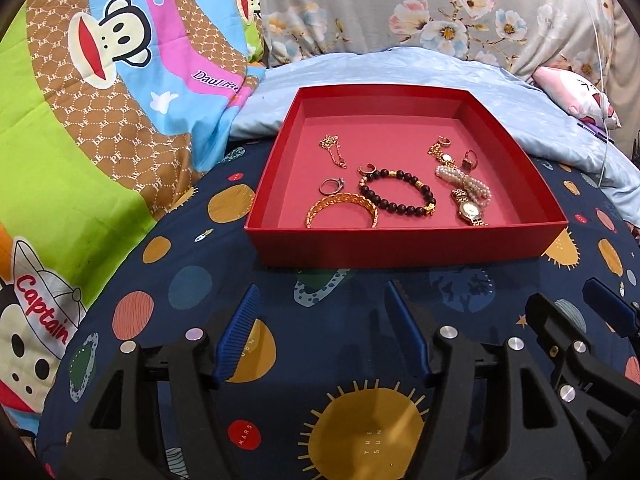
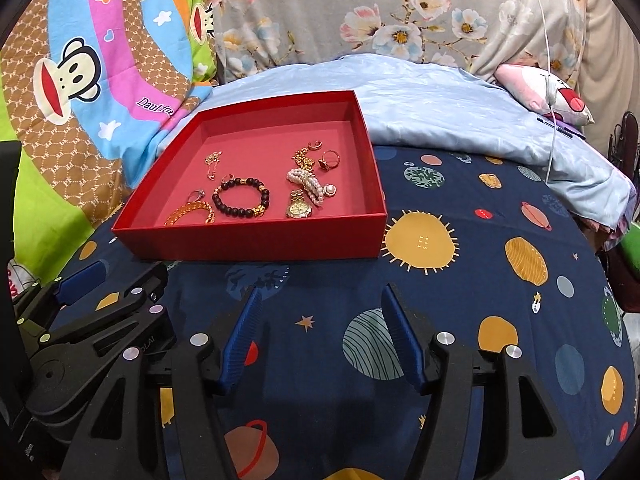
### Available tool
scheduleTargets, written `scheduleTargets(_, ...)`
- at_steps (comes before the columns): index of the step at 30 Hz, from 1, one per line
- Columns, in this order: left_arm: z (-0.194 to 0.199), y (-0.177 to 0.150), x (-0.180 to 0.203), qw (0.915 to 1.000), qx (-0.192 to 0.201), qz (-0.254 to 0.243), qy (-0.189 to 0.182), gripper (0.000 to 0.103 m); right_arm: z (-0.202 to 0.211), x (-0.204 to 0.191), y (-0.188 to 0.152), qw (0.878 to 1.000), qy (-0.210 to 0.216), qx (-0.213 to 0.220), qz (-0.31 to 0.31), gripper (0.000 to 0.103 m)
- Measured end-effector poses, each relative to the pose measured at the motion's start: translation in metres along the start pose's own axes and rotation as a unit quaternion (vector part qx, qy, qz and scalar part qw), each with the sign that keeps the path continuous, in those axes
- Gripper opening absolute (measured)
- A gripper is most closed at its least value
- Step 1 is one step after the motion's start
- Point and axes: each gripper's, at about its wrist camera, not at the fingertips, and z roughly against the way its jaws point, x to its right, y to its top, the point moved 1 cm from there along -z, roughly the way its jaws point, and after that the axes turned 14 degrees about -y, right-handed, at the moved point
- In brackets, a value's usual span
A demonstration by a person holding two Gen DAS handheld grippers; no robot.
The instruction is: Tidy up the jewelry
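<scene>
The red box (image 1: 404, 242) looks like matt cardboard, lined smooth pink inside. In it, at 7 o'clock, a gold bangle (image 1: 342, 210) shines like polished metal; beside it the dark bead bracelet (image 1: 398, 192) is glossy. The watch (image 2: 299, 209) gleams metallic. The bed sheet (image 2: 460, 280) is printed cloth. Each hand-held gripper (image 1: 322, 334) (image 2: 320, 336) shows matt black plastic with ribbed blue pads (image 1: 236, 340).

Planet-print bedsheet (image 1: 360, 360), floral pillow (image 1: 440, 8), cartoon blanket (image 1: 100, 100)

Both tongs (image 1: 322, 332) (image 2: 324, 336): black frames, ribbed blue pads, silver screws, perhaps faint white lettering
</scene>
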Motion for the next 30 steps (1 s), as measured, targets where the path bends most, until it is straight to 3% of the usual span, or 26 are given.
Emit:
scheduleTargets(13,0.004,-0.001,-0.007,0.9998,0.012,0.018,0.003,0.071,0.0,0.001,0.0,1.0,0.001,0.006,-0.003,0.069)
scheduleTargets(30,0.013,-0.002,-0.004,0.9992,0.035,0.011,0.012,0.071,0.008,0.0,-0.001,1.0,-0.011,0.023,-0.002,0.07)
